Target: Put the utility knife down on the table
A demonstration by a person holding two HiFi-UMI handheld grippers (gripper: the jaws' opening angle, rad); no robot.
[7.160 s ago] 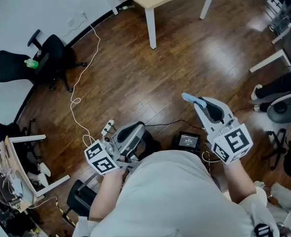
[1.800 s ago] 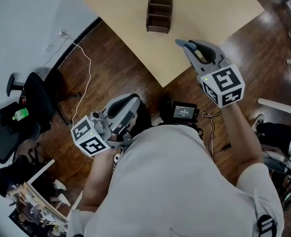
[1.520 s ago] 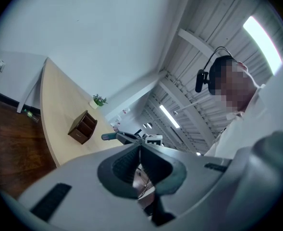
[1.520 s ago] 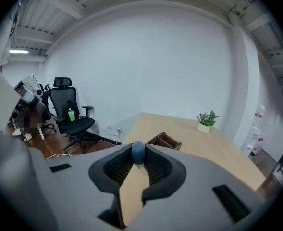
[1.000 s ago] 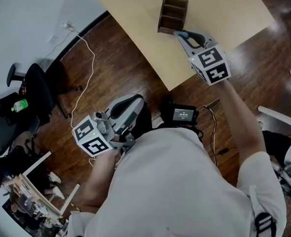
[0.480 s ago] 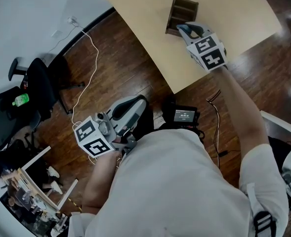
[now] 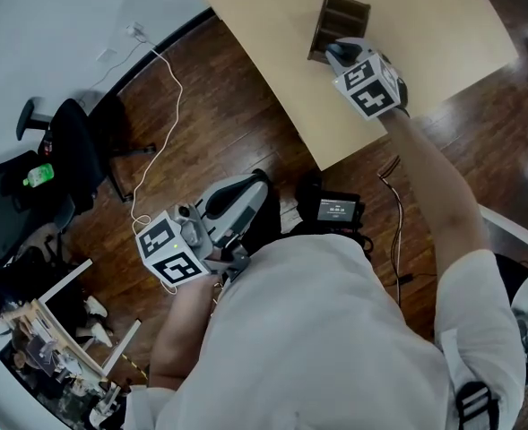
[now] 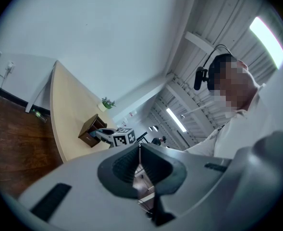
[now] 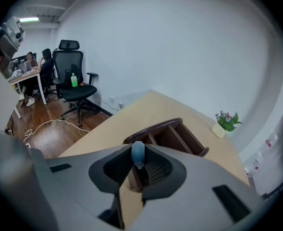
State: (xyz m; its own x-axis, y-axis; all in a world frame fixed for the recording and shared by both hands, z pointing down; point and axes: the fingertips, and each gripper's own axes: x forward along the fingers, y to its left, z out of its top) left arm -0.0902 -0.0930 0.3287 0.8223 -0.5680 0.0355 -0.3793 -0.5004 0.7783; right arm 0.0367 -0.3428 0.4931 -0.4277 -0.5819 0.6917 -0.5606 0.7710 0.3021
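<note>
The right gripper (image 7: 335, 50) has its jaws clenched on the utility knife (image 9: 138, 153) – only the blue-grey end pokes up between the pads. It hangs tilted down over the pale table (image 7: 272, 25) in the upper right of the head view, just beside the brown wooden organiser (image 7: 340, 21). The left gripper (image 8: 140, 150) – jaws pressed together, nothing between them – sits low at centre left, by the person's lap.

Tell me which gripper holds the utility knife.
The right gripper, out over the table, clamps the utility knife; the left gripper is shut, empty.
</note>
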